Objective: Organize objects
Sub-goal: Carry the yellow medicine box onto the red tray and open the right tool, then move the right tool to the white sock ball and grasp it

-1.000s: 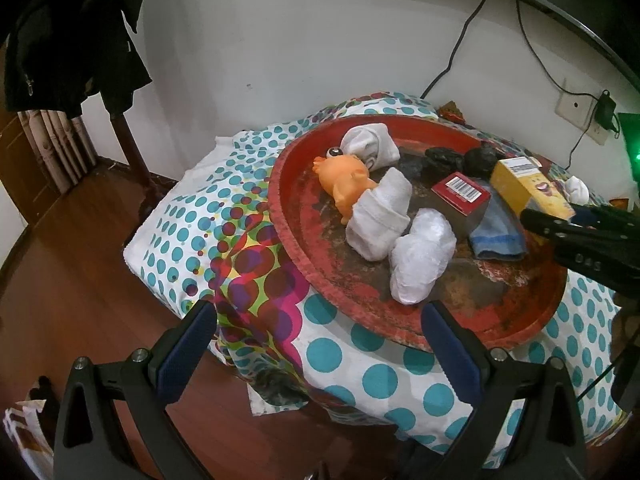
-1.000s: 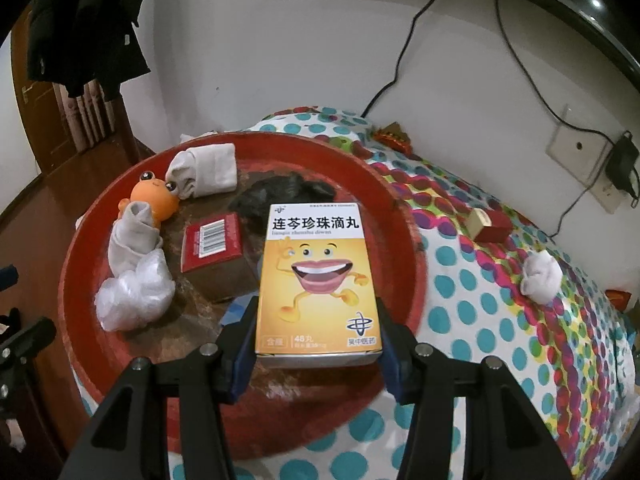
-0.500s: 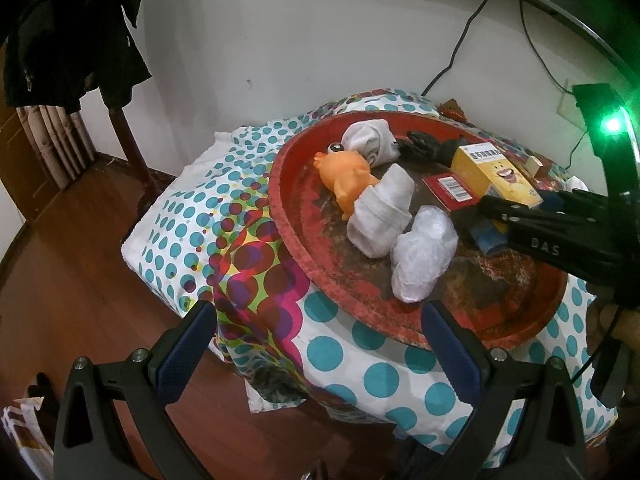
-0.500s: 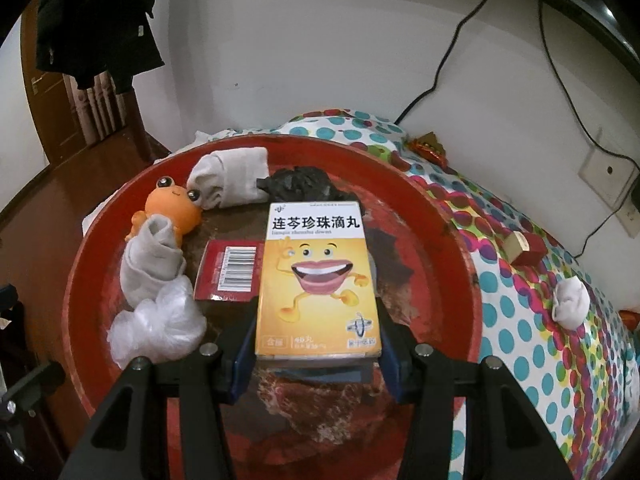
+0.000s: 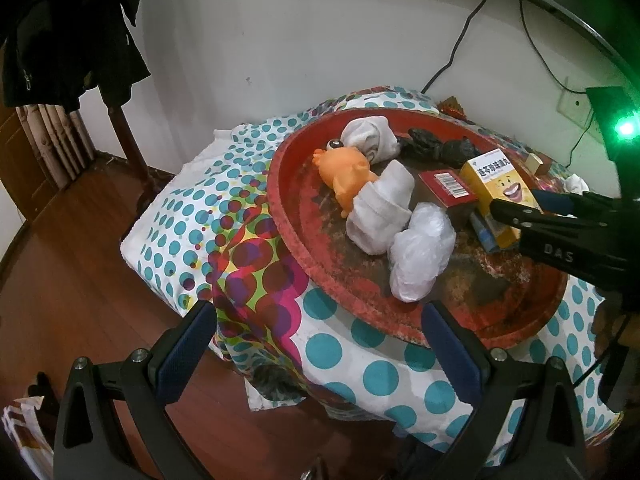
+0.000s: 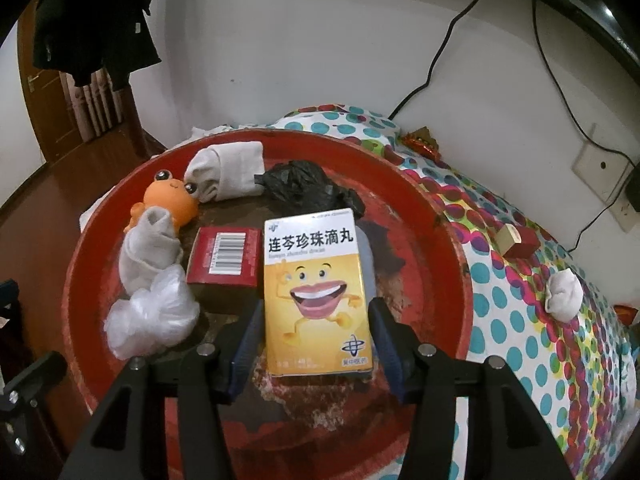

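Observation:
A round red tray (image 6: 436,240) sits on a dotted cloth. In it lie an orange frog toy (image 6: 170,200), two rolled socks (image 6: 228,170), a clear plastic bag (image 6: 150,314), a black bag (image 6: 304,186) and a red box (image 6: 224,256). My right gripper (image 6: 318,340) has its fingers slightly parted around the yellow medicine box (image 6: 316,292), which rests on a blue thing in the tray. It also shows in the left wrist view (image 5: 500,196). My left gripper (image 5: 316,344) is open and empty, off the tray's near edge.
On the cloth right of the tray lie a small red-and-tan box (image 6: 518,240) and a white sock ball (image 6: 564,298). A wall socket with cables (image 6: 600,172) is behind. A coat stand (image 5: 120,112) stands at the left on wooden floor.
My right gripper carried the yellow box leftward over the tray and lowered it beside the red box. Its jaws have opened slightly. My left gripper has not moved.

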{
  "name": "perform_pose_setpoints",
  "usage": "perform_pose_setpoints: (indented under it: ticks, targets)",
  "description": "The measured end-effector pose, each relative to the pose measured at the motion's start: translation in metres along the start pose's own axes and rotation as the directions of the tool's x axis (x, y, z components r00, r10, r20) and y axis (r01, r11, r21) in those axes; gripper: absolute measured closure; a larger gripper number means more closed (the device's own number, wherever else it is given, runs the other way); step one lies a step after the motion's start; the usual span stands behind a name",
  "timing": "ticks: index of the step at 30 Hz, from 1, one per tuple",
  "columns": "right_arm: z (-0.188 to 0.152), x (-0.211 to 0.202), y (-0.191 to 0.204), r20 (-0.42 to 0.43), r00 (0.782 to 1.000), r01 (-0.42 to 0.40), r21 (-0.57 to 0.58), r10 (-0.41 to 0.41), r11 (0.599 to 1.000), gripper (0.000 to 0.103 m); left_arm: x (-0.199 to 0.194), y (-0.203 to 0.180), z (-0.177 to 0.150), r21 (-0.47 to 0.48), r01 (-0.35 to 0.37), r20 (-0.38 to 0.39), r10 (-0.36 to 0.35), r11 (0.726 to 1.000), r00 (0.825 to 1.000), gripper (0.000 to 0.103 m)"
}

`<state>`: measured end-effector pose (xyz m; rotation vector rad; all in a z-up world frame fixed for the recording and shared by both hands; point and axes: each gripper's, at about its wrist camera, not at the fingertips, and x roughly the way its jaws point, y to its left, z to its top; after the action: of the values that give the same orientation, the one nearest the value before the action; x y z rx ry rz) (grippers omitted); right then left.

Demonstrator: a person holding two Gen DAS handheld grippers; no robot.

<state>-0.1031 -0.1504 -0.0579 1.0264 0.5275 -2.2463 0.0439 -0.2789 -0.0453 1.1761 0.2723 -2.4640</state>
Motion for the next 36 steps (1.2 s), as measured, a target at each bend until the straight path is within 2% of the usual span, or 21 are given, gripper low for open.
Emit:
perform_pose_setpoints:
  ticks: [1,9,13,17,21,25,30,36]
  targets:
    - [-0.001,-0.002,-0.001,0.0,1.0,0.003,0.002,-0.003,1.0,0.04,0.0,0.0,0.0,0.001,0.0,0.001,0.0,1.0,1.0,0.001]
    - [-0.012,-0.041,-0.028,0.052,0.998,-0.046,0.089,0.042,0.995,0.034,0.001,0.001,-0.001,-0.012,0.006,-0.01,-0.006,1.0,1.0,0.001]
    - [-0.018,-0.056,-0.057,0.063,0.998,0.008,0.109,-0.015,0.994,0.033,0.0,-0.001,0.0,-0.004,0.0,0.002,0.0,1.0,1.0,0.001]
    - [-0.029,-0.057,-0.111,0.024,0.994,0.1,0.18,-0.106,0.979,0.033,0.0,-0.004,0.0,0.005,0.001,0.002,-0.001,1.0,1.0,0.001]
    - [-0.041,-0.042,-0.17,-0.032,0.983,0.181,0.254,-0.179,0.95,0.033,0.003,-0.008,-0.001,0.02,-0.006,-0.009,0.006,1.0,1.0,0.001]
    - [-0.045,-0.018,-0.218,-0.073,0.968,0.25,0.276,-0.239,0.928,0.033,0.006,-0.013,-0.001,0.054,-0.031,-0.013,0.032,0.998,0.999,0.001]
    - [-0.038,0.018,-0.263,-0.099,0.968,0.252,0.341,-0.233,0.906,0.033,-0.001,-0.02,-0.001,0.111,-0.017,0.004,0.016,0.994,1.0,0.001]
    - [-0.024,0.054,-0.287,-0.109,0.966,0.26,0.381,-0.236,0.887,0.033,-0.006,-0.026,0.012,0.147,-0.028,0.0,0.028,0.989,1.0,0.0]
